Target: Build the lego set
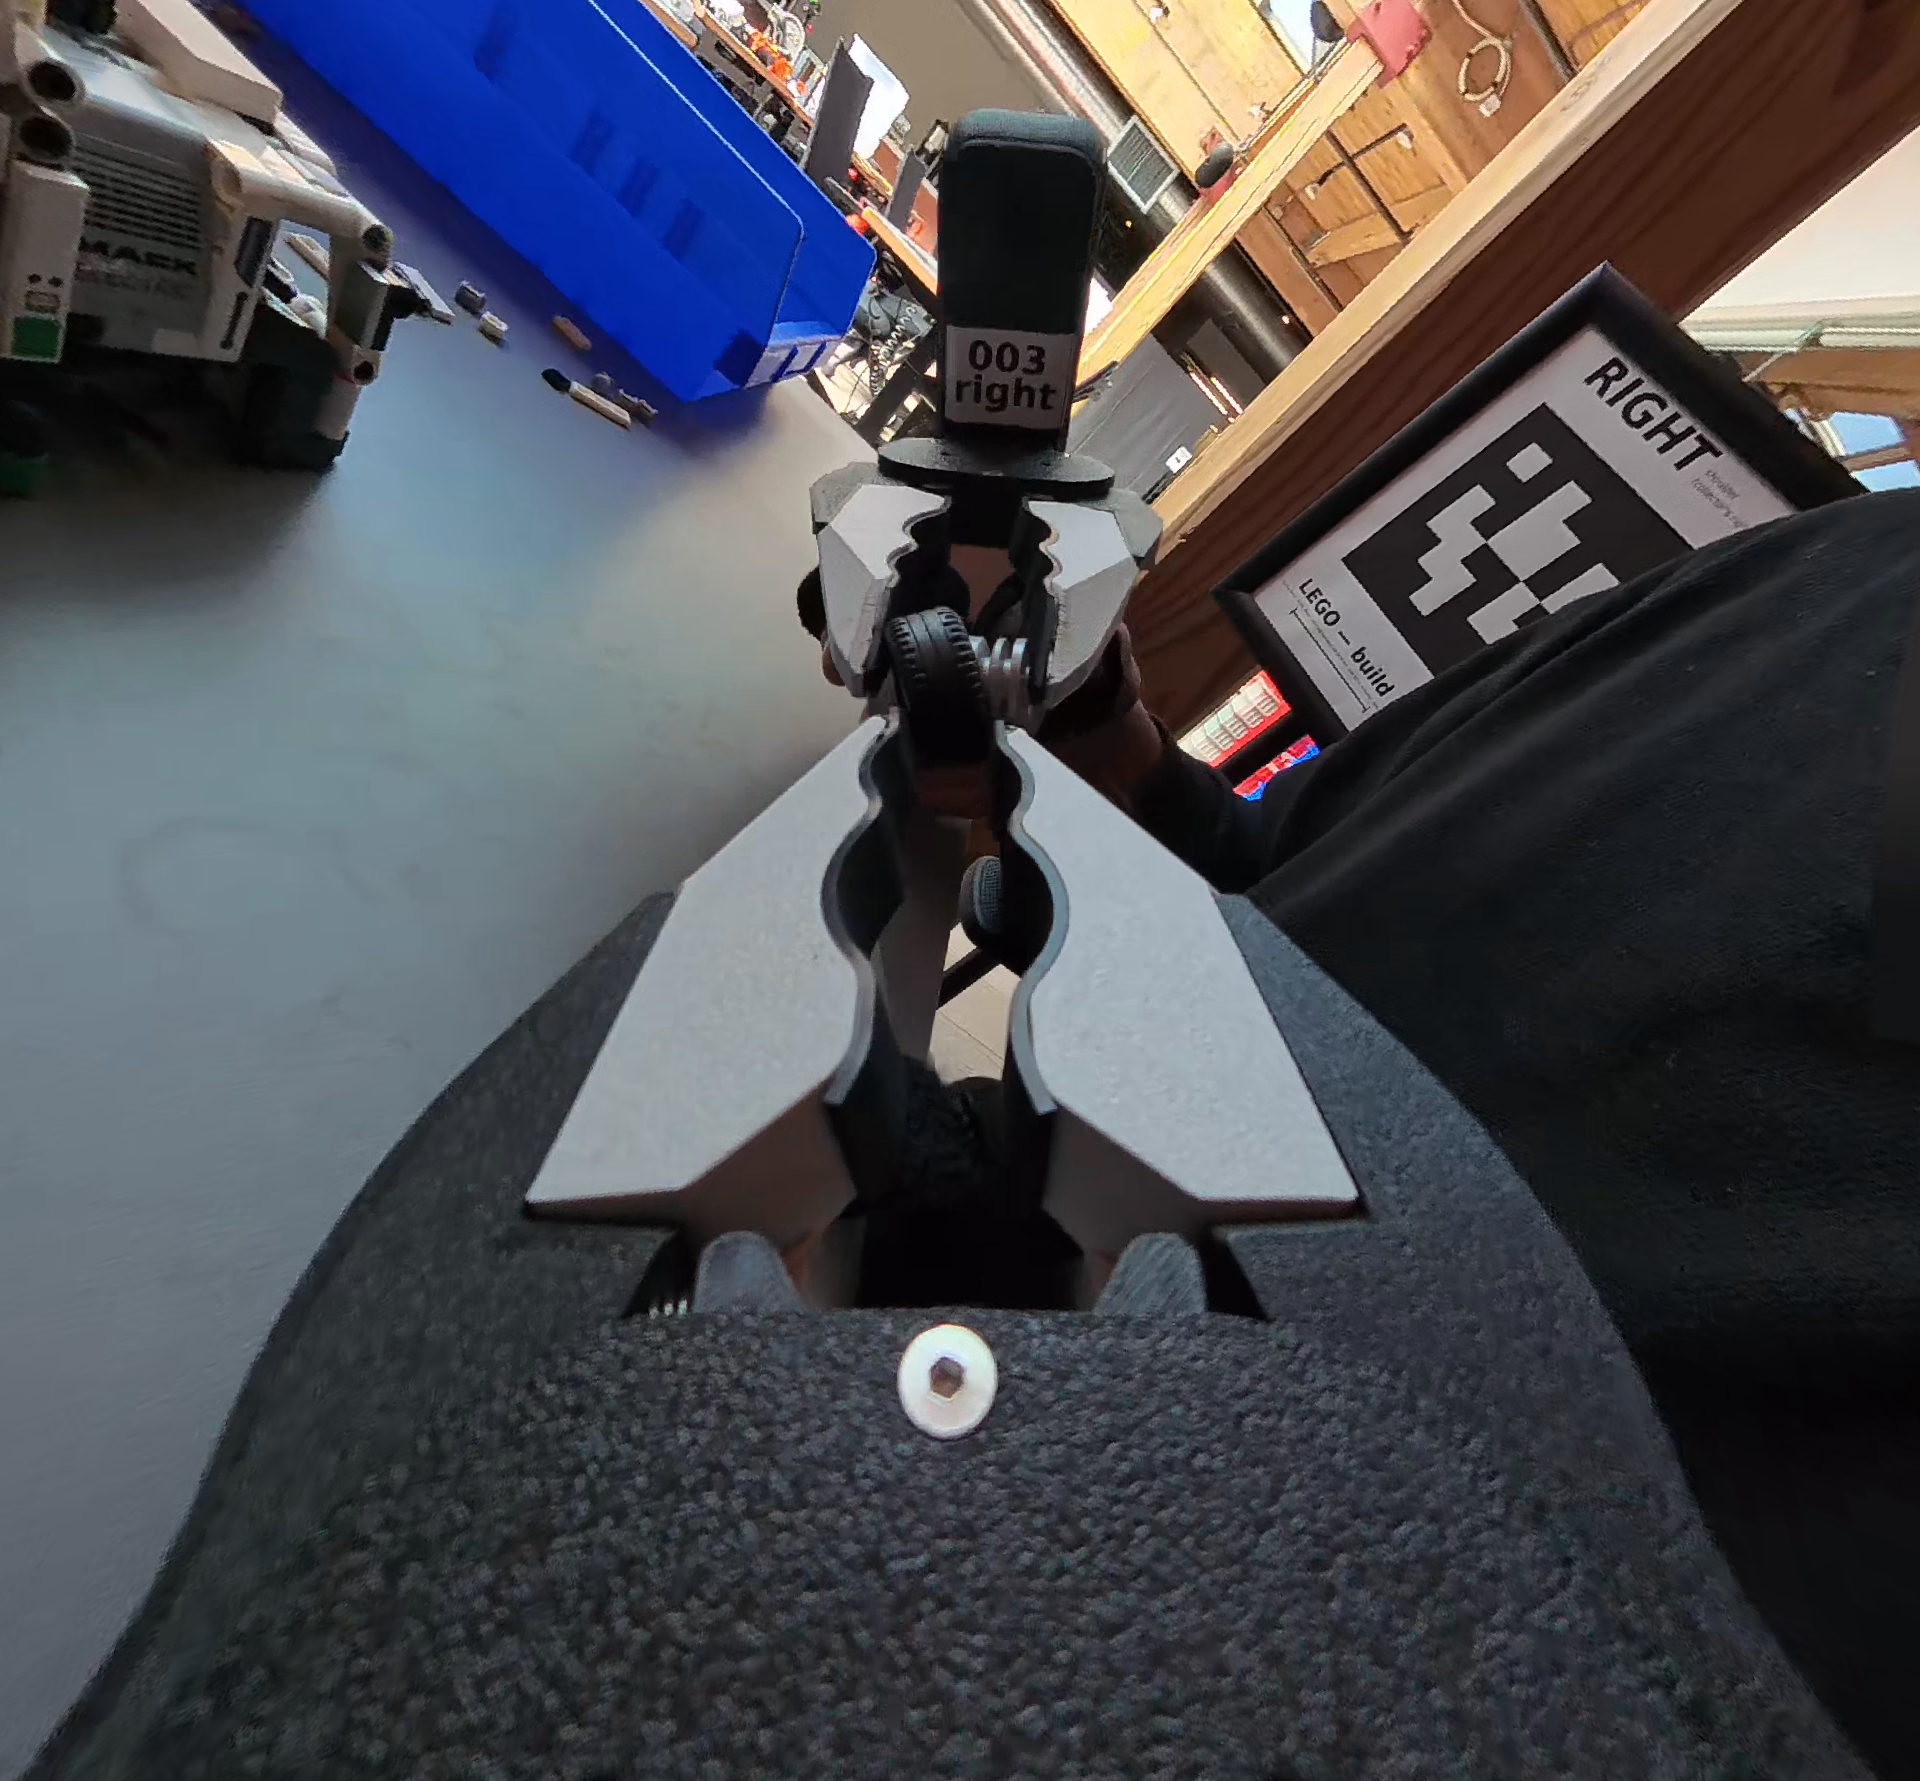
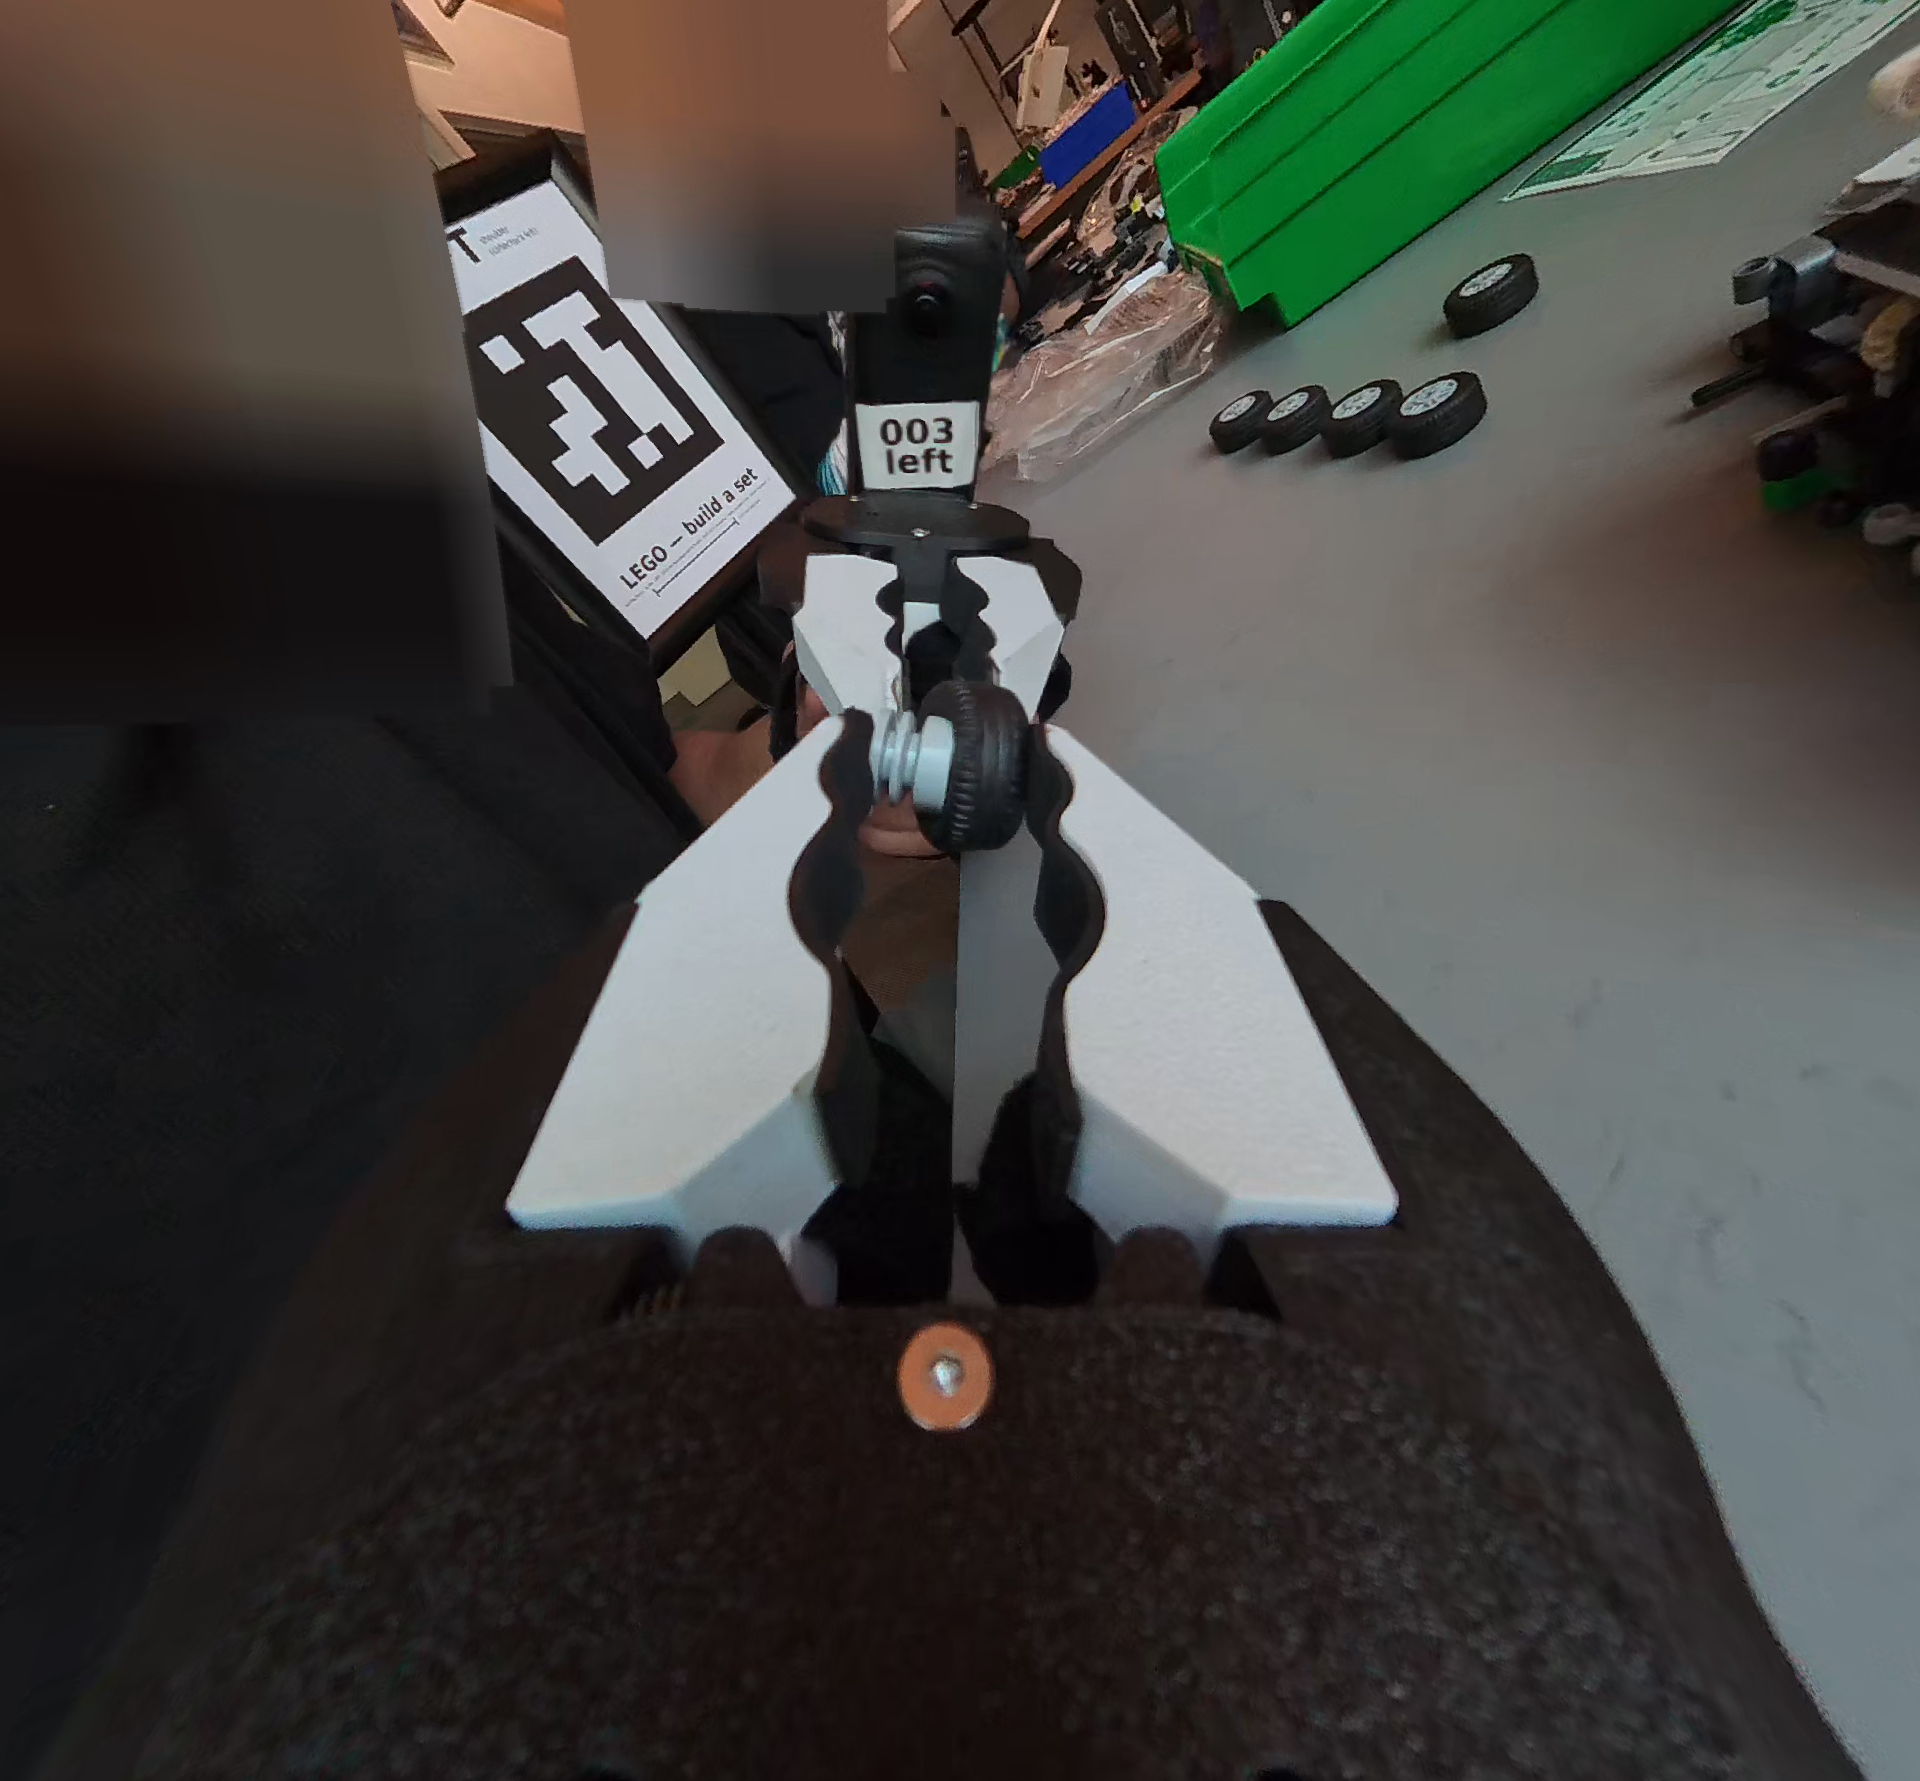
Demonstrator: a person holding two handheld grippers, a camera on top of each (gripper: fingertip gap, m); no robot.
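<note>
I hold both grippers tip to tip above the table (image 2: 1455, 796), so each supports one end of the part. My left gripper (image 1: 940, 744) pinches the tyre (image 1: 925, 666); my right gripper (image 2: 940, 744) pinches the grey hub (image 2: 904, 760) seated in it, ready to press home. Spare wheels (image 2: 1351, 417) wait beside the truck (image 1: 156, 256).

Blue plastic bin (image 1: 499, 110) far ahead-left of the left gripper, framed black-and-white marker sign (image 1: 1507, 526) to its right, green plastic bin (image 2: 1475, 90) ahead-right of the right gripper, crumpled clear plastic bags (image 2: 1101, 370) beside it, second framed marker sign (image 2: 613, 443) ahead-left
</note>
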